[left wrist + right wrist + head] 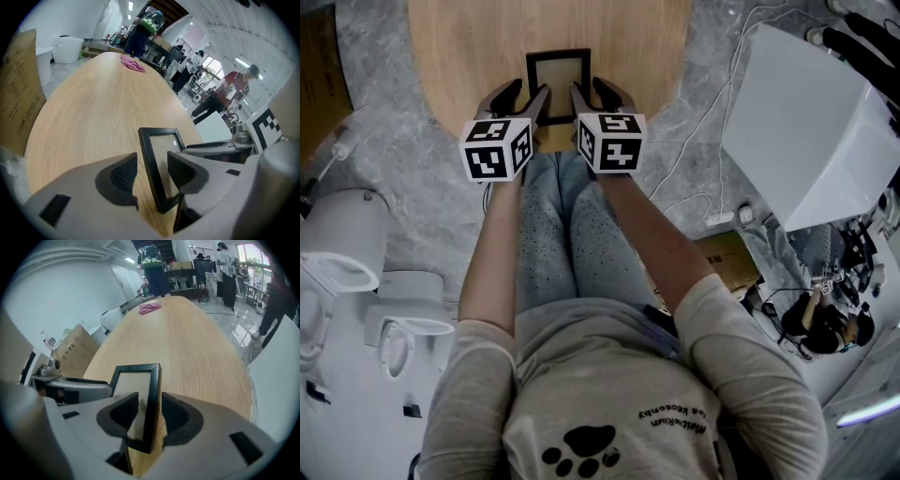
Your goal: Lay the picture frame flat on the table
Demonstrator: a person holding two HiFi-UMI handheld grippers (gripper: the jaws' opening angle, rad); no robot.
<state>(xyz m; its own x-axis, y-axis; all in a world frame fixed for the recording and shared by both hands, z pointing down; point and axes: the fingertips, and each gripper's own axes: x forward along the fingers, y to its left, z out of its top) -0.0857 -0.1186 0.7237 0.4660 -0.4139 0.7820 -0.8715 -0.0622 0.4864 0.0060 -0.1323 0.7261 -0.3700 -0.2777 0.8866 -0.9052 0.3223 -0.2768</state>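
- Picture frame [558,77] [164,150] [133,385]: black, on wooden counter [469,56] [93,108] [197,348], close to near edge. Appears to lie flat, glass up.
- Left tongs [523,94] [152,176]: released. Jaws apart, straddling frame's left rail; gap visible at outer pad.
- Right tongs [598,94] [150,413]: released. Jaws spread wide, straddling frame's right rail; pads not pressing.
- Both tongs angled down, side by side, marker cubes [497,148] nearly touching.
- Pink cloth [132,64] [150,308]: far end of counter, well apart from frame.
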